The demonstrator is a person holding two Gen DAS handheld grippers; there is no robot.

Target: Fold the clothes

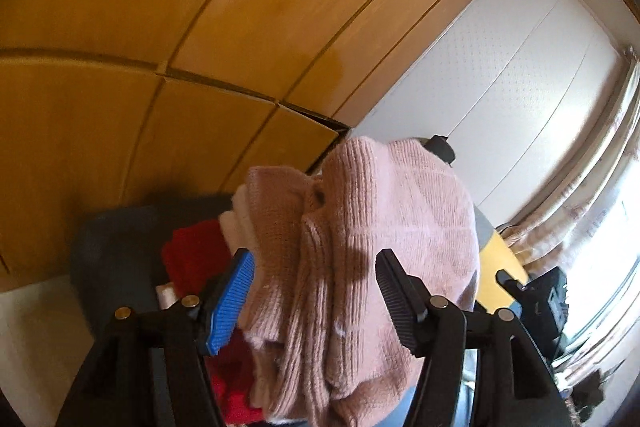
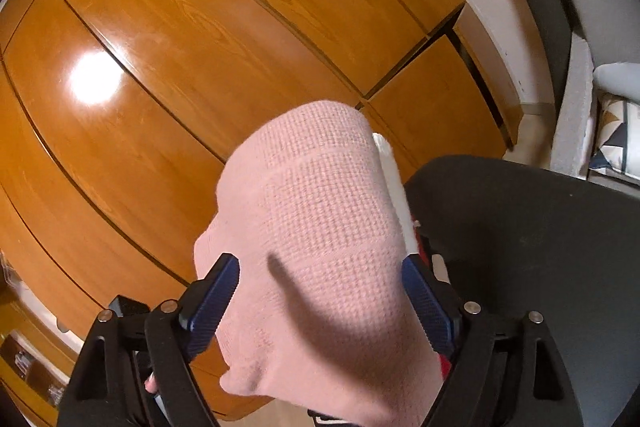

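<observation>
A folded pink knit sweater (image 1: pixel 360 227) lies on top of a stack of clothes, over a white garment (image 1: pixel 236 223) and a red garment (image 1: pixel 192 251). My left gripper (image 1: pixel 316 291) is open, its fingers on either side of the pink bundle. In the right wrist view the same pink sweater (image 2: pixel 320 227) fills the gap of my right gripper (image 2: pixel 320 291), whose jaws stand wide, one at each side of the cloth. A white edge (image 2: pixel 394 179) and a bit of red (image 2: pixel 442 363) show beside it.
The stack rests on a dark chair seat (image 2: pixel 540 247), also seen in the left wrist view (image 1: pixel 112 251). Wooden wardrobe doors (image 2: pixel 200 47) stand close behind. A white wall (image 1: pixel 500 87), curtains (image 1: pixel 608 155) and a yellow surface (image 1: pixel 500 267) lie to the right.
</observation>
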